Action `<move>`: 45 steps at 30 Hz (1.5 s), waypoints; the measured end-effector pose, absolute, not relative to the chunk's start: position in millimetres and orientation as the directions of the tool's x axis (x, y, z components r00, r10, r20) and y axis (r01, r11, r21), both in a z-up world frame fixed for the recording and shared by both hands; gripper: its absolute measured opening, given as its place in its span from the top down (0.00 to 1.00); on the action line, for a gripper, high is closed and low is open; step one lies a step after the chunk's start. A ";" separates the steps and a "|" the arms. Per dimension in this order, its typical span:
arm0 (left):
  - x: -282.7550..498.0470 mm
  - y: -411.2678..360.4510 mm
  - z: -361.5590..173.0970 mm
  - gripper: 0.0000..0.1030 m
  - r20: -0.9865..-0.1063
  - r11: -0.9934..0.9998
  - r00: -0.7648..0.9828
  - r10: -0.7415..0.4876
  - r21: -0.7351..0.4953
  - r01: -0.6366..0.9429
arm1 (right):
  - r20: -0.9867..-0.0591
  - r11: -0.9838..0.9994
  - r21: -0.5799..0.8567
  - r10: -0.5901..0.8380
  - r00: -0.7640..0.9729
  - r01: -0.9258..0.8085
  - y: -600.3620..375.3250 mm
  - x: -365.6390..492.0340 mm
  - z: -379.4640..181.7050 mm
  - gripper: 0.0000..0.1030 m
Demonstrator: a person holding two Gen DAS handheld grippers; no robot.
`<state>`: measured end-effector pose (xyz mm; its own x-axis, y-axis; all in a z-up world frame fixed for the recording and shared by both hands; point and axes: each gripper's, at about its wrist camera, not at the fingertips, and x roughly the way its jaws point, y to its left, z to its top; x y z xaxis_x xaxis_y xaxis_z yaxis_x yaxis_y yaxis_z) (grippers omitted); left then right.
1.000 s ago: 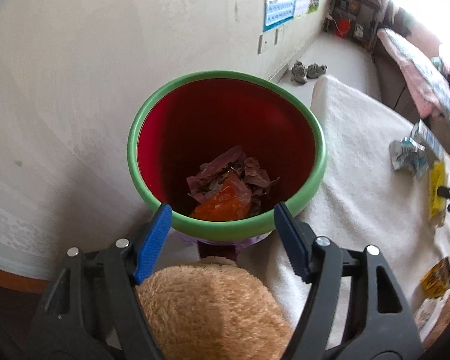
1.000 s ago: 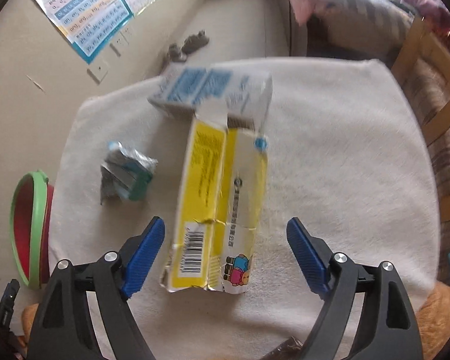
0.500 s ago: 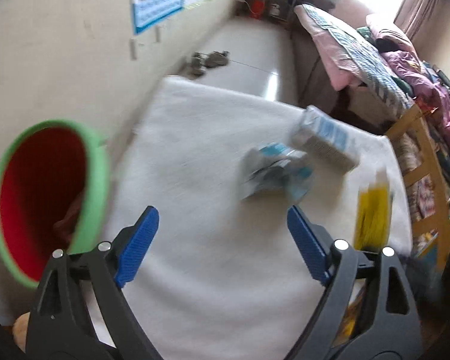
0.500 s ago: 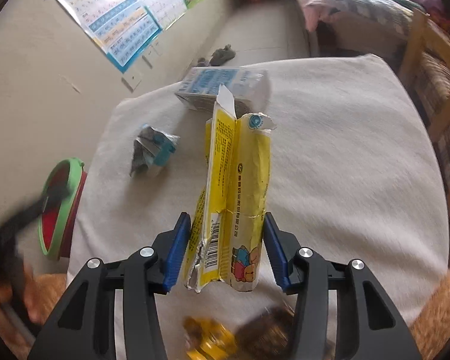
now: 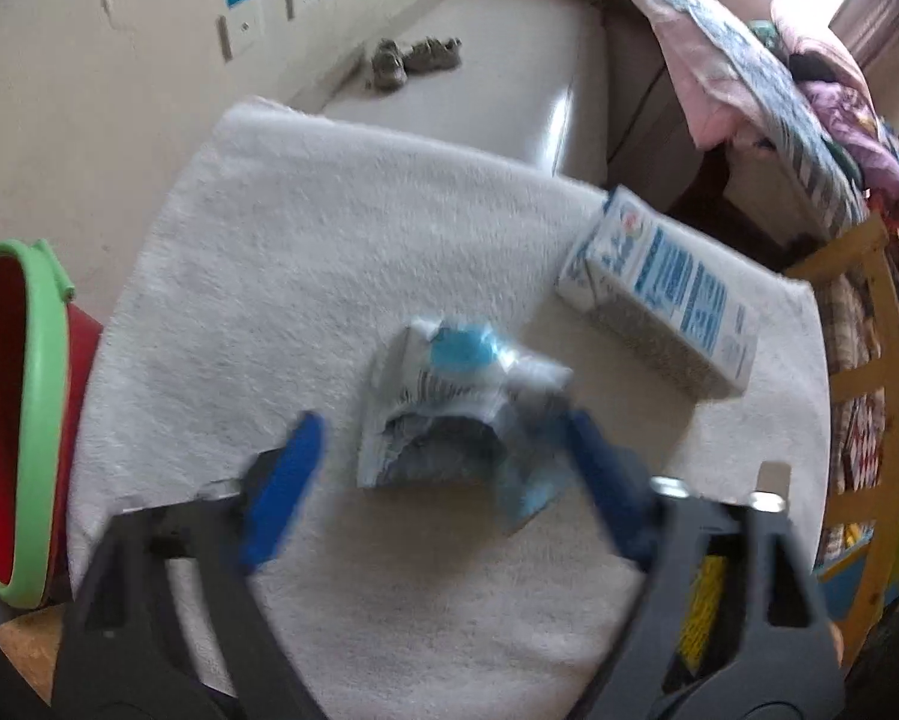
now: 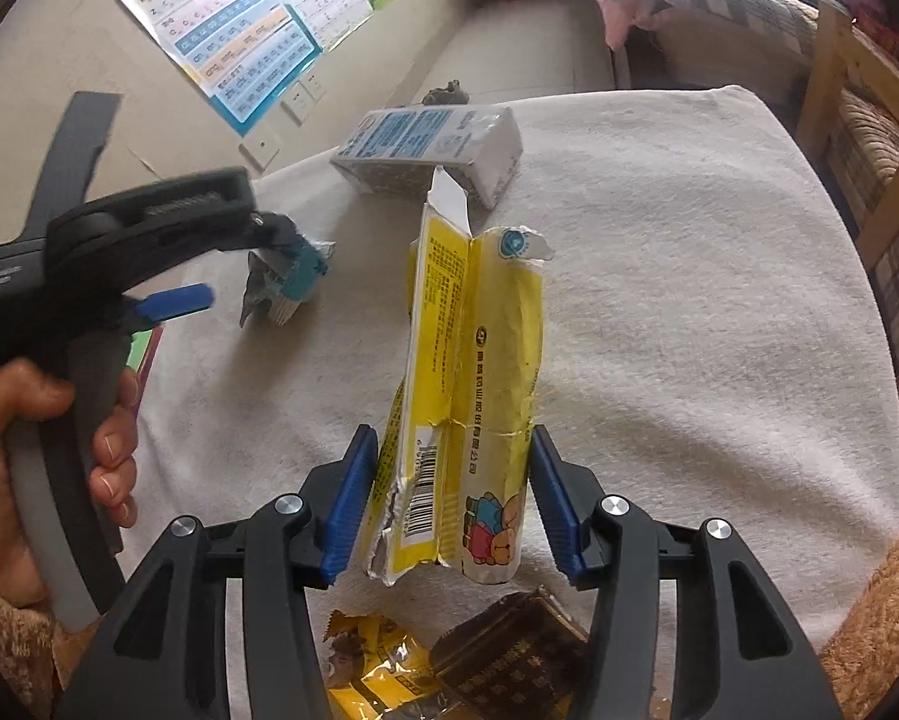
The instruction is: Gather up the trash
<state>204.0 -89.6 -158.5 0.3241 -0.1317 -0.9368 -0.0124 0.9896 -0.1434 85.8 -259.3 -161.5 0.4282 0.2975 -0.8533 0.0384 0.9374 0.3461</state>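
Holding the flattened yellow carton pinched between the pads of my right gripper, I judged the grip shaky: the pads bore only on its torn lower end while the long body stood up ahead of them, so a quick swing could have let it pivot or slide out. My left gripper had just been closing around the crumpled blue-and-white wrapper, which sat between its fingers; motion blur kept me from telling whether the pads already pressed on it, and it looked to me as if only a loose corner might get caught and tear away. The red bin with the green rim stood off to the left of that gripper, at the edge of the white cloth; what it held I could not see from there. The blue-and-white milk box lay ahead and to the right, closed, contents unknown. Two snack packets lay just under my right gripper.
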 end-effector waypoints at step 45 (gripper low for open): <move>78.6 37.7 -102.1 0.74 -0.864 0.983 0.492 -0.110 -0.166 -0.073 | -0.827 0.954 0.257 0.300 0.476 -0.154 -196.6 72.2 -117.3 0.51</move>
